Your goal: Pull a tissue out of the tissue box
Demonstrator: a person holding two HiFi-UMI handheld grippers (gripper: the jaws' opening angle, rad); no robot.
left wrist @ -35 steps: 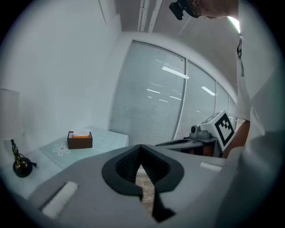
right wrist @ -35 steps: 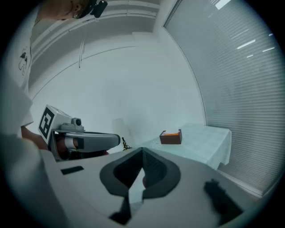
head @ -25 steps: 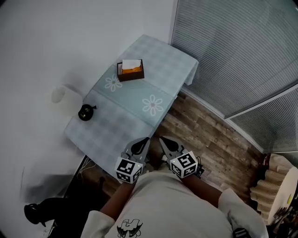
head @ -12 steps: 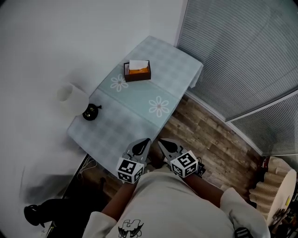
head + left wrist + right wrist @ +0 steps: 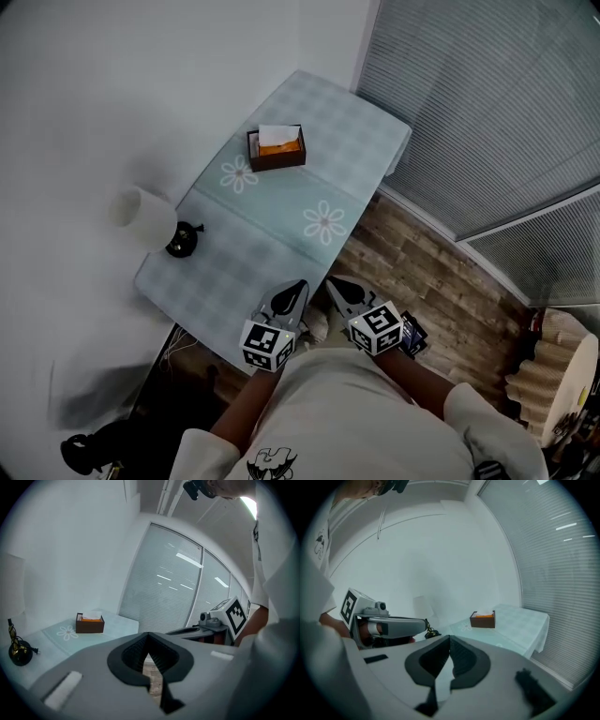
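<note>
While both tools hang at the table's [image 5: 246, 246] near end, my left gripper [image 5: 298, 285] and right gripper [image 5: 332, 282] have jaws pressed together, holding nothing. The tissue box [image 5: 277, 151] sits on the table's far half, long side across it, I think, white tissue [image 5: 274, 133] poking up.

Room corner, viewed from above.
- White wall [image 5: 141, 75] is running along the left and the back.
- Slatted blinds [image 5: 487, 112] are covering the windows on the right and meeting the wall at the corner; bright strips are glinting on them in the left tool view.
- Wood-plank floor [image 5: 441, 281] is stretching below the blinds.
- Counter [image 5: 347, 131] is standing against the wall, wearing a pale checked cloth with two daisy prints.
- Lamp [image 5: 145, 211], white shade on a dark base, is sitting at the counter's wall-side edge.
- Beige ribbed piece [image 5: 553, 384] is showing at lower right.
</note>
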